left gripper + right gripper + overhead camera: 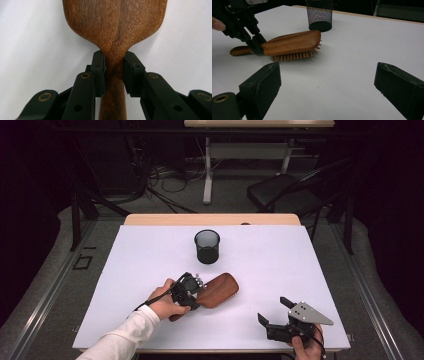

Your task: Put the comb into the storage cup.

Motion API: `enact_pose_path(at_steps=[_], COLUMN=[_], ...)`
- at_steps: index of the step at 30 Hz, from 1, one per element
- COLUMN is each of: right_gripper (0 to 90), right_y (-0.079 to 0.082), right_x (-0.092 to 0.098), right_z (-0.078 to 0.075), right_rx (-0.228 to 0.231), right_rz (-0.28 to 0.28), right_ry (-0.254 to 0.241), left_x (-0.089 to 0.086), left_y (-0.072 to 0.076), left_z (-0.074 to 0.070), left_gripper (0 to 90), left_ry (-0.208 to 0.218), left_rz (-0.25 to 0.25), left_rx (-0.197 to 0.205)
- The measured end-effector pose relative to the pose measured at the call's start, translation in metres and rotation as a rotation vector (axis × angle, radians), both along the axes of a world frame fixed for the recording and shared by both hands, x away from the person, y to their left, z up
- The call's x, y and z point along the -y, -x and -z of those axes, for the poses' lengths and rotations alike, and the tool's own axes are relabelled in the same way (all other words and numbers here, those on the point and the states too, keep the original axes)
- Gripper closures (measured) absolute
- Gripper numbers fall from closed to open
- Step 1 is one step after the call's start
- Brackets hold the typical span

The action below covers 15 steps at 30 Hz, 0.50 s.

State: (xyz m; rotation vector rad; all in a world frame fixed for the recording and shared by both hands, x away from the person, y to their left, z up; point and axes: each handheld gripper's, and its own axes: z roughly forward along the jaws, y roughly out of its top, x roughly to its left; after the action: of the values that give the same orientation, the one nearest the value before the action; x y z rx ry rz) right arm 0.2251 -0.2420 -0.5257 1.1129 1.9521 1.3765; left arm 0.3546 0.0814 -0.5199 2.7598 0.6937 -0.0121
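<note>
On the white tabletop [150,250] a wooden brush [219,290] lies bristles down, near a black mesh cup [207,246]. The left claw [114,72] pinches the brush's neck. The right claw [274,311] is spread wide near the front edge, holding nothing.

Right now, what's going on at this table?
A person works with a handheld gripper in each hand. The left gripper is closed on the neck of a wooden hairbrush, where handle meets head; the brush lies bristles down on the white table. The right gripper waits open near the table's front right, holding nothing. A black mesh cup stands upright beyond the brush.
</note>
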Motion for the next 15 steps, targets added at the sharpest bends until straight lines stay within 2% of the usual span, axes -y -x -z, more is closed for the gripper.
enact_pose_path(at_steps=[15], right_gripper=[7.1], right_y=[0.0000], right_x=[0.0002], right_z=[0.0002], right_rx=[-0.003], right_rz=[0.004], right_ry=[0.001], left_x=[-0.0083], left_y=[0.0028], left_z=[0.0035], left_gripper=[72.8], left_ry=[0.078], left_rz=[-0.027], left_rx=[0.005])
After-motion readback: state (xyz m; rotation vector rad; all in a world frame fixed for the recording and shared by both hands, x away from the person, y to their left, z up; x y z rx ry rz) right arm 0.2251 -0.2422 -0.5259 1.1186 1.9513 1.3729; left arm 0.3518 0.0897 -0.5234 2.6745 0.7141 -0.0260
